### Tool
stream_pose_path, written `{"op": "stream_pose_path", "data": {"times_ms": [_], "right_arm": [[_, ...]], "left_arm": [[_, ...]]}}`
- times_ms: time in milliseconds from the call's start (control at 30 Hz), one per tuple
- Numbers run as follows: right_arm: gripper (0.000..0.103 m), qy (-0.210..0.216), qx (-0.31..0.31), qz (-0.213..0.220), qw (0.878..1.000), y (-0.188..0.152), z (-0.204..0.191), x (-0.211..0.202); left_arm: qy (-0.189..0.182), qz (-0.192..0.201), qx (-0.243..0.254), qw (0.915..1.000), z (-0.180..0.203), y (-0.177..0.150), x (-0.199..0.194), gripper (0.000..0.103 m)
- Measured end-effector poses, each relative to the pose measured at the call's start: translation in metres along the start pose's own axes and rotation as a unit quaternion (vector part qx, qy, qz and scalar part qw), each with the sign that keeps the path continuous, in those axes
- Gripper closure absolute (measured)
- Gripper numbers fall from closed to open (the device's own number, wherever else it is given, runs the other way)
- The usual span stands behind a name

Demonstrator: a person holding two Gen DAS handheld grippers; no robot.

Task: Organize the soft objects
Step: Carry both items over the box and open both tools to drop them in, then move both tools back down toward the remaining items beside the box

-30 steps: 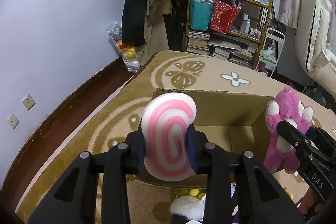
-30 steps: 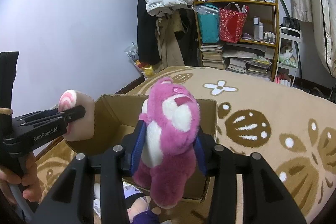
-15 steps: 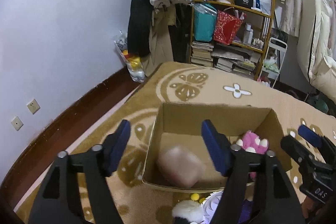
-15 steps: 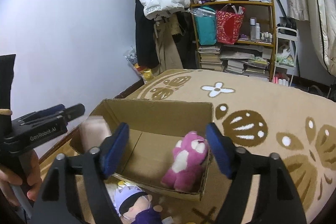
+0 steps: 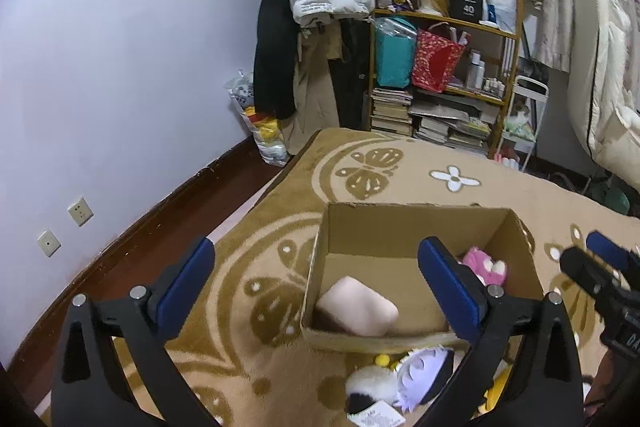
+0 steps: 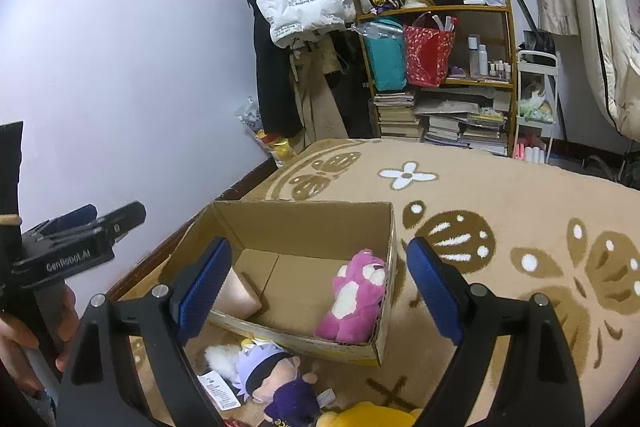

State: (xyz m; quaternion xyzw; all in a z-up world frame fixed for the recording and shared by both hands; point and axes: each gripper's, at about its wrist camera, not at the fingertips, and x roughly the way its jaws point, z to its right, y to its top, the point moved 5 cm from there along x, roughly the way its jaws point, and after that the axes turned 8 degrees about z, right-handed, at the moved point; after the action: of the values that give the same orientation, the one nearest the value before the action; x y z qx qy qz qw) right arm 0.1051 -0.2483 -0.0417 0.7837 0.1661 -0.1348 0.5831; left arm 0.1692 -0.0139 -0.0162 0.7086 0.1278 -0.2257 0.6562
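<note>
Dim, even indoor light filled both views, casting only soft shadows. Fisheye curvature bent the wall (image 5: 120, 67) beyond the fingers, dark vignettes cut the corners, and focus held sharp.

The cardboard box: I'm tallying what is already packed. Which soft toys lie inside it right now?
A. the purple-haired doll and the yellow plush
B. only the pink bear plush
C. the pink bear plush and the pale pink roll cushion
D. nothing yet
C: in the right wrist view the pink bear plush leans at the right wall of the cardboard box and the pale pink roll cushion lies at its left.
</note>
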Motion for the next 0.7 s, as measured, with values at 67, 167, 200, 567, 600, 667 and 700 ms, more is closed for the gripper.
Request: {"op": "stream_pose_path", "data": {"times_ms": [67,167,200,567,600,667,700], "right_arm": [[0.01,0.002,-0.001,0.002,1.0,0.002,-0.002,-0.006],[0.01,-0.002,-0.007,0.002,1.0,0.005,-0.005,-0.013],[0.01,-0.002,-0.008,-0.001,1.0,0.005,-0.006,-0.015],[0.0,-0.009,-0.015,-0.013,1.0,0.005,-0.015,-0.043],[0.0,-0.009,-0.012,-0.016,1.0,0.003,-0.015,-0.046],[0.0,-0.008,-0.008,-0.023,1.0,0.0,-0.015,-0.051],[0.0,-0.006,-0.004,-0.028,1.0,-0.003,-0.015,-0.053]], "left_arm": [[-0.005,0.002,0.004,1.0,0.001,-0.001,-0.007,0.0],[-0.009,-0.009,0.006,0.9999,0.002,-0.003,-0.014,0.0],[-0.011,-0.011,0.005,0.9999,0.002,-0.005,-0.016,0.0],[-0.022,-0.042,0.03,0.9984,0.008,-0.023,-0.046,0.0],[-0.024,-0.046,0.034,0.9981,0.01,-0.026,-0.049,0.0],[-0.032,-0.056,0.043,0.997,0.014,-0.035,-0.055,0.0],[-0.039,-0.063,0.047,0.9961,0.017,-0.039,-0.057,0.0]]}}
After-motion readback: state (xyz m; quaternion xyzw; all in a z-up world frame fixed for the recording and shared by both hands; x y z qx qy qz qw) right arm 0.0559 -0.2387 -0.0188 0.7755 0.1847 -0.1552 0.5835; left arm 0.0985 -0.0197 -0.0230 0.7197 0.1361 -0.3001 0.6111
